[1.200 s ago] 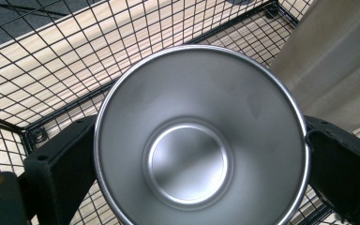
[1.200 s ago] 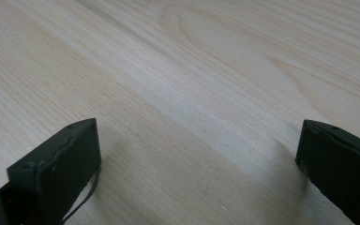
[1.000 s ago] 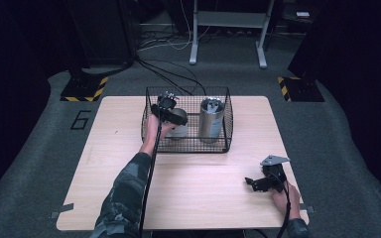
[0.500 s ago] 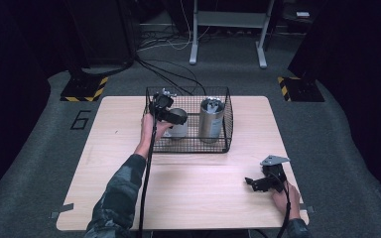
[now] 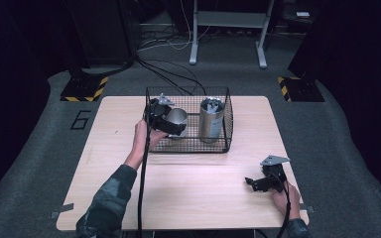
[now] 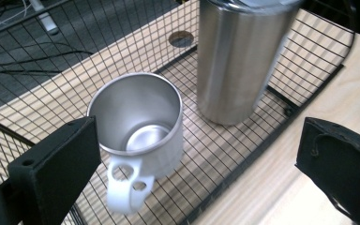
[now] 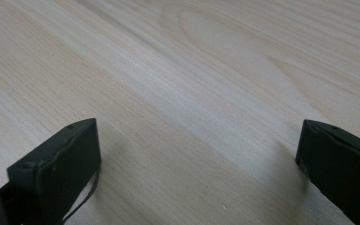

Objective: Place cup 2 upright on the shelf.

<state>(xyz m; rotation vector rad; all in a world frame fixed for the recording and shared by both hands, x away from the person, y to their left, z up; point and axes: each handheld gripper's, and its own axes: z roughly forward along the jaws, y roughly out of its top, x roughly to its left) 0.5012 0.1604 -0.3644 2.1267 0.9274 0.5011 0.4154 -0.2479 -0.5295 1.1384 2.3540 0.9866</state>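
A black wire basket point(image 5: 223, 130) stands at the far middle of the wooden table point(image 5: 193, 198). Inside it, a steel mug point(image 5: 177, 118) with a white handle stands on the left and a tall steel tumbler point(image 5: 211, 119) on the right. My left gripper point(image 5: 167, 123) reaches over the basket's left wall, open. In the left gripper view the mug point(image 6: 138, 124) stands just ahead of the wide-apart jaws of the left gripper point(image 6: 197, 168), handle toward me, with the tumbler point(image 6: 236, 61) beyond. My right gripper point(image 5: 252, 182) lies low at the front right, open over bare wood point(image 7: 199, 164).
The basket's wire floor and walls point(image 6: 37, 61) surround the mug closely. Bare tabletop spreads between the basket and the front edge. Cables point(image 5: 173, 74) and a stand's legs point(image 5: 228, 34) lie on the floor behind the table.
The left gripper has shifted slightly at the basket's left side, and the mug now shows more plainly beside it. The right gripper has not moved.
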